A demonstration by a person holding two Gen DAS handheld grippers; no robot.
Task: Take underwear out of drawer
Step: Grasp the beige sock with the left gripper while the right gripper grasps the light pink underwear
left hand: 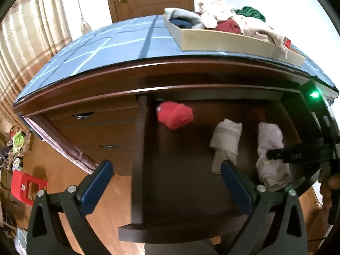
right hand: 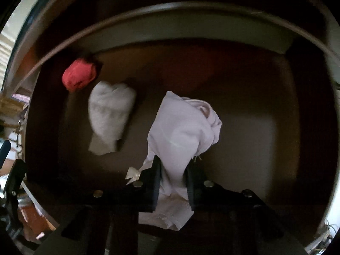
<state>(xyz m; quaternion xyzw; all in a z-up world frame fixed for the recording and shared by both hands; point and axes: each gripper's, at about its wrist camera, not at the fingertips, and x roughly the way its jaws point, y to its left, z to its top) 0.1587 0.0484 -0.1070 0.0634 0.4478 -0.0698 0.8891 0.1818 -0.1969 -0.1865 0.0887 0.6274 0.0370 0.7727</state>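
1. The pale lilac underwear (right hand: 182, 127) lies in the open drawer (left hand: 136, 170), right of the rolled white garment (right hand: 110, 114); its long axis runs from the drawer's front toward its back, with the bunched end farther in.
2. Only the left wrist view shows the tray of clothes (left hand: 212, 38) on the dresser top above the drawer; the red roll (left hand: 175, 114) sits at the drawer's back left.
3. The right gripper (right hand: 173, 182) is nearly closed, both pads pinching the underwear's near end.
4. The left gripper (left hand: 165, 182) gapes wide over the drawer's left wall, empty.

Open drawer (left hand: 138, 148): red roll (left hand: 174, 114) at 10 o'clock, grey roll (left hand: 226, 140) centre, pale lilac underwear (right hand: 180, 131) beside it, bunched.
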